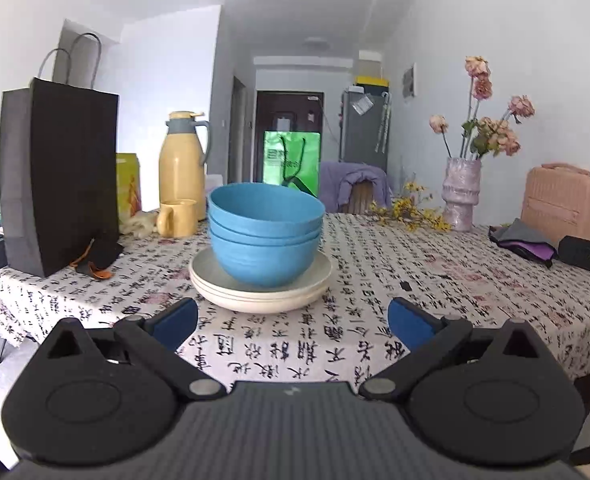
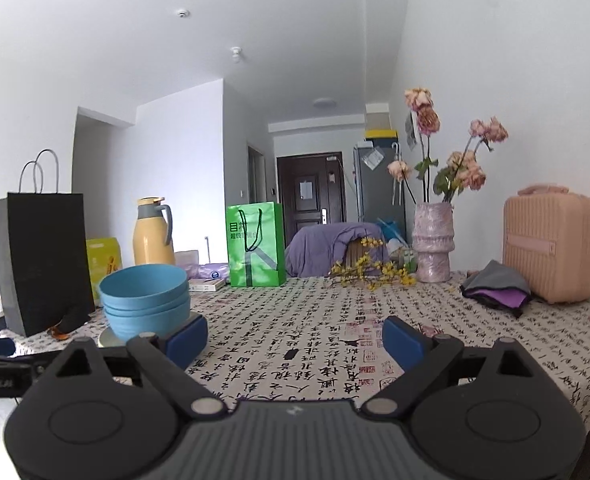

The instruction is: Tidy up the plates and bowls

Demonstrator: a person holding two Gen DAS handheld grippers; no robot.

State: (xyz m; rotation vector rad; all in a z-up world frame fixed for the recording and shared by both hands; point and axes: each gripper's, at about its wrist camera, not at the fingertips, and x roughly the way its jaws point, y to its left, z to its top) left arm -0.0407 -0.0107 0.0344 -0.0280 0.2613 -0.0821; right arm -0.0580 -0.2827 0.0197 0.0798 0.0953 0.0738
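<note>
On our surface (image 1: 375,280) with the writing cloth, blue bowls (image 1: 264,236) sit stacked on pale plates (image 1: 259,292); both tongs (image 1: 293,322) (image 2: 295,340) are wide and hold nothing, so we think we should pinch the hard, smooth, likely slippery rims.

The left handheld gripper (image 1: 293,322) is a matte black plastic body with a ribbed grey centre panel bearing a small pale mark at its top edge. Two rounded black housings flank the panel, each with a shallow circular disc moulded in and a triangular cut-out near its peak. Black linkage bars pivot on flat silver round rivets (one on each side of the panel) and end in blue rectangular finger pads (image 1: 177,320). The right handheld gripper (image 2: 295,340) has the same build: ribbed grey panel, black disc housings, silver rivets, blue rectangular finger pads (image 2: 401,342).
</note>
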